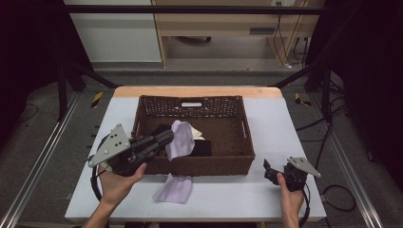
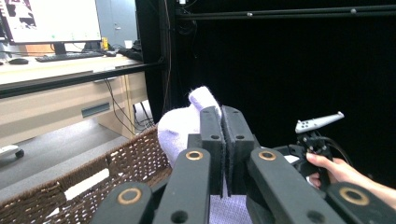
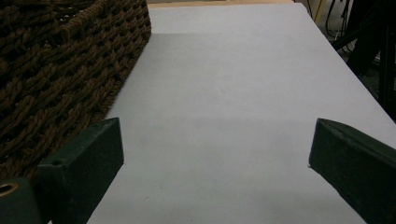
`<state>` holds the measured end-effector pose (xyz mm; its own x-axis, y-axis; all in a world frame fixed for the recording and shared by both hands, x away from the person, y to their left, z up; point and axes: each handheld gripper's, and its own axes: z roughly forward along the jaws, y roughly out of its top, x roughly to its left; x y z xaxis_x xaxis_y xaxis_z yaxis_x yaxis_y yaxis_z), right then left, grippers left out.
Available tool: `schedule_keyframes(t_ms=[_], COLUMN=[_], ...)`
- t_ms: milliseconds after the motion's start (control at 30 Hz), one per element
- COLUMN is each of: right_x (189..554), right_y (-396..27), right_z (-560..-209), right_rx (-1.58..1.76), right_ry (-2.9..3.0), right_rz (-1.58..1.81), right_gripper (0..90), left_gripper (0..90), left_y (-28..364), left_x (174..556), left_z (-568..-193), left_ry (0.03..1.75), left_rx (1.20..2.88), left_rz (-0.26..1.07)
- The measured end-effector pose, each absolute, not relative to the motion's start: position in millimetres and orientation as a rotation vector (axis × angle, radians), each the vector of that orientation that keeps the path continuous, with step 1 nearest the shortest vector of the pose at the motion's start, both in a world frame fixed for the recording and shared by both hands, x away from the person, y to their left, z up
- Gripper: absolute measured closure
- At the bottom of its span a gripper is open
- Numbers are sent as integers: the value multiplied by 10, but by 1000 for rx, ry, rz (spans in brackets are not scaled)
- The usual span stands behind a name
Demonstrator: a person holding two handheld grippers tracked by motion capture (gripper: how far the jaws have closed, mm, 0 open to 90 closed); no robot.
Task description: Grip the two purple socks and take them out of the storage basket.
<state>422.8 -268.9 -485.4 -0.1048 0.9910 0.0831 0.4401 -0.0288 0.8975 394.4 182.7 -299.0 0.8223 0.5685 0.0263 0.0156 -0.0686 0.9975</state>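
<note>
A brown wicker basket (image 1: 240,142) stands in the middle of the white table (image 1: 266,118). My left gripper (image 1: 171,136) reaches from the left over the basket's front left corner, shut on a lavender cloth (image 1: 179,137) that hangs into the basket. In the left gripper view the jaws (image 2: 222,112) press together with the cloth (image 2: 180,128) bunched behind them. A second lavender piece (image 1: 173,188) lies on the table before the basket; I cannot tell if it is joined to the held one. My right gripper (image 1: 267,167) rests low at the basket's right front corner, open (image 3: 218,126) over bare table.
Black fabric (image 1: 202,148) and a cream piece (image 1: 198,134) lie inside the basket. The basket wall (image 3: 60,70) stands close on the right gripper's left. Black frame posts flank the table. A desk with a monitor (image 2: 51,21) stands beyond.
</note>
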Motion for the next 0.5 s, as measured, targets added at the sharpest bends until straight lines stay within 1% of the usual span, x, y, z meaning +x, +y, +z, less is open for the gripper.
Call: schedule_keyframes(t_ms=[500], right_x=[4226], right_y=[-2689], right_z=[-4853], right_rx=[1527], right_ry=[1604], right_rz=[1093], right_gripper=[36], left_gripper=[876], left_y=[1847], left_x=[3700], left_z=[-3232], left_ry=[436], left_rx=[1643], left_rz=[432])
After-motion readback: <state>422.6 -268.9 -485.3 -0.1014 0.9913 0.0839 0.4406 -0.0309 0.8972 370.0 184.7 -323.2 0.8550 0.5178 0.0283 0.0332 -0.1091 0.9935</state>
